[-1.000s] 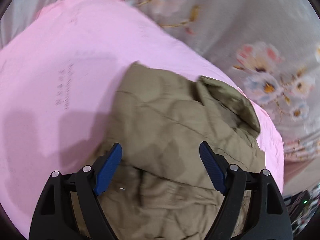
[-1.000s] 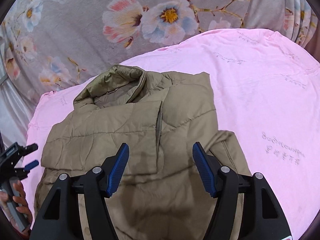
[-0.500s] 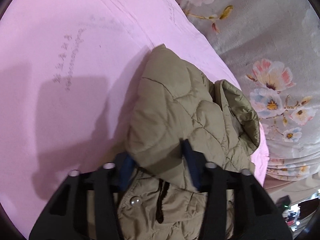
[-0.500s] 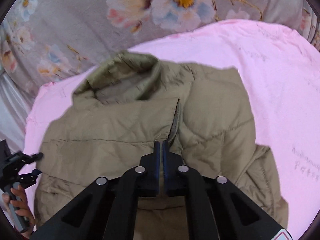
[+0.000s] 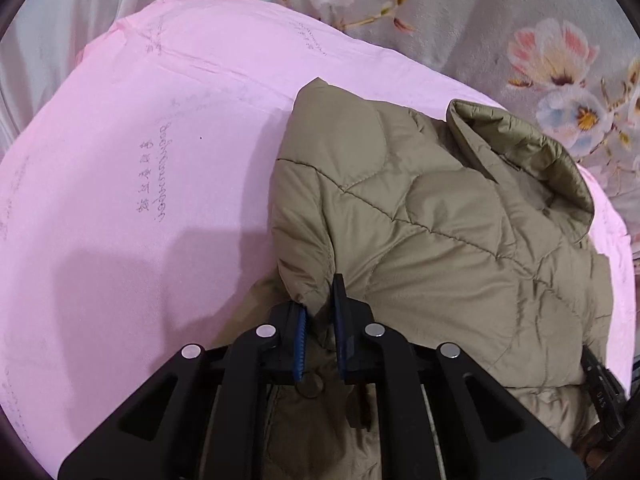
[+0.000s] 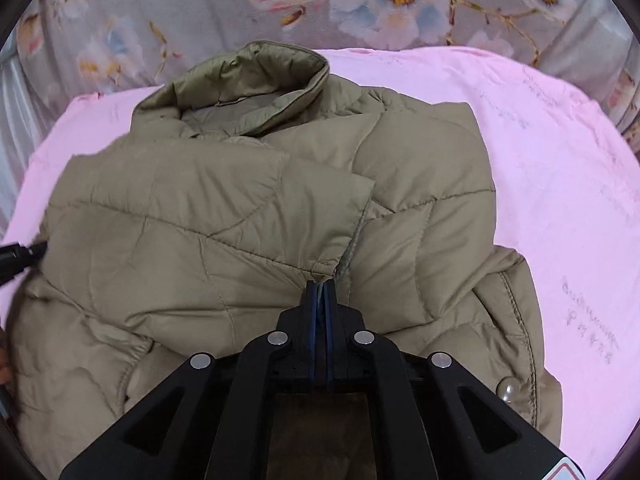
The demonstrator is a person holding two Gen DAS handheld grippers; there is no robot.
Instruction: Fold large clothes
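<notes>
An olive quilted jacket lies on a pink sheet, its stand-up collar at the far side. My left gripper is closing its jaws, and its blue pads squeeze a bunched fold at the jacket's left edge. In the right wrist view the jacket spreads wide with the collar at the top. My right gripper is shut on the jacket's front edge, just left of the front opening. The fabric below both grippers is hidden by their black frames.
The pink sheet covers a bed, with grey flowered cloth behind it. A pearl snap button shows on the jacket's right side. A black part of the other gripper pokes in at the left edge.
Both grippers have gone from wide open above the jacket to closed on its fabric. Both have sunk closer to the jacket, and the left one has bunched its edge up.
</notes>
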